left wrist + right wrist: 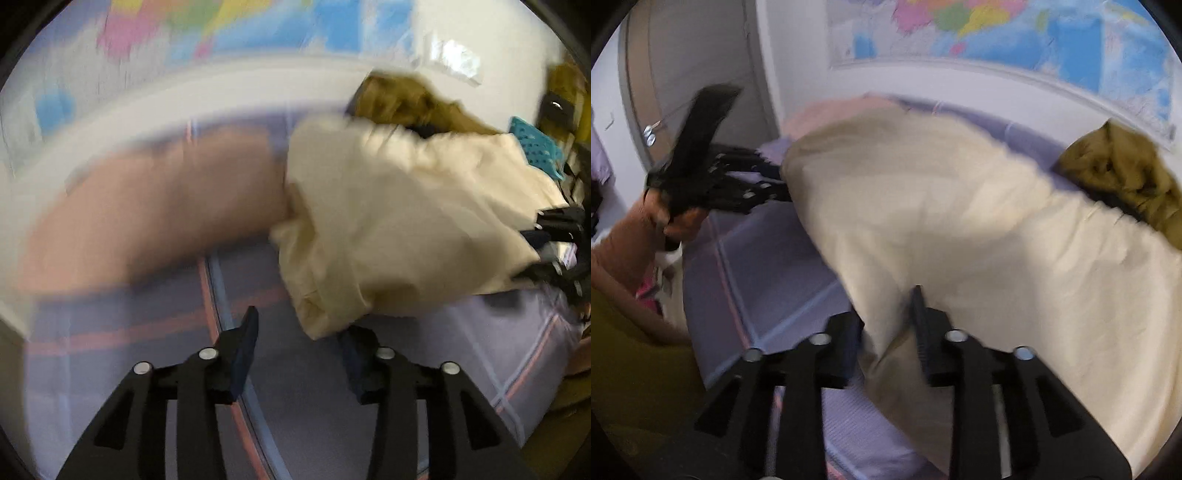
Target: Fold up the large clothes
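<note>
left tongs (297,341): black, silver pivot screws | right tongs (886,314): black, ribbed pad | person: olive-yellow top

Left gripper (297,332) points downward, jaws parted and empty. Right gripper (886,314) angles down, jaws partly apart around cloth.

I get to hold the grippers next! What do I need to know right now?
Left gripper: open, with the lower corner of the big cream cloth garment just at its tips, not pinched.
Right gripper: a fold of the garment lies between its pads; the blur hides whether they press.
The garment lies rumpled on the purple checked bedsheet, an olive-brown jacket behind it.
No neat fold yet; all the folding is left.
</note>
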Motion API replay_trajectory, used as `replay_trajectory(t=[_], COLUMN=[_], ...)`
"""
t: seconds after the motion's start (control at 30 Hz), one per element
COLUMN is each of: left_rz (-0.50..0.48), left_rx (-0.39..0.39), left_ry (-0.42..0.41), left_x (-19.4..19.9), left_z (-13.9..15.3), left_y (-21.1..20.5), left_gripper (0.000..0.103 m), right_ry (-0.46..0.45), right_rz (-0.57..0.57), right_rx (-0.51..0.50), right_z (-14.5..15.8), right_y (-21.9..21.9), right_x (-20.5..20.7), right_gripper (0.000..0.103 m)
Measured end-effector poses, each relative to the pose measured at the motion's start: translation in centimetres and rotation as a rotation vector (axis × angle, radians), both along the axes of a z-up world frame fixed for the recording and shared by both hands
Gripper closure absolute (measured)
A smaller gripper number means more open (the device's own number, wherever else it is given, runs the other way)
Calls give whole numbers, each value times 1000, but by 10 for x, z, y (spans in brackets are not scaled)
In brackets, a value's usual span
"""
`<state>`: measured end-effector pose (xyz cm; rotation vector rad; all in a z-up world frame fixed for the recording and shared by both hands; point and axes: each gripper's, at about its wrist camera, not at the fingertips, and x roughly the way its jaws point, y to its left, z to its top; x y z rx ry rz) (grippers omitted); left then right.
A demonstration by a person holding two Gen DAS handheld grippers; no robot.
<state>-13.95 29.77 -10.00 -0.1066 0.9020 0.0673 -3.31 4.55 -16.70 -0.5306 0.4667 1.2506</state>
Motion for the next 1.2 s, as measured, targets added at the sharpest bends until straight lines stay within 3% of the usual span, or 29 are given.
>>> replay_trajectory(t=[0.1,0.17,0.2,0.3,0.37,0.43,0.53,0.6,0.7,0.83,1.2], left_rz=[11,15,11,-61,-105,-156,-163,-121,-89,-53,27], left_rx=[-64,-83,-86,-60,-49,-60,-14,-29,-110,-66,14], left_ry=[-60,-148,-181,-313,-355,-347,-242,-146,-86,-87,-109], left_x=[-15,-28,-34,-47,-39,-19,21,46,53,45,30], left_z=[4,22,30,64,75,75,50,23,-1,7,25], left_y=[7,9,10,-1,-13,-27,-45,-36,-25,-30,-45], left_gripper=[57,35,34,26,20,20,20,20,20,20,19], right_ry=[38,106,134,159,196,211,263,240,372,323,252], right_rz=[16,2,-7,-186,-368,-497,-622,-719,-699,-690,-501], right_rx=[66,162,199,303,345,365,352,323,350,356,392], right_z=[15,30,36,52,54,53,42,29,4,12,40], right_y=[-20,-46,-59,-106,-140,-166,-192,-205,-215,-212,-190], right_x=[-2,7,13,43,73,96,125,142,160,139,75], right_gripper=[51,46,46,46,46,46,48,61,61,40,34])
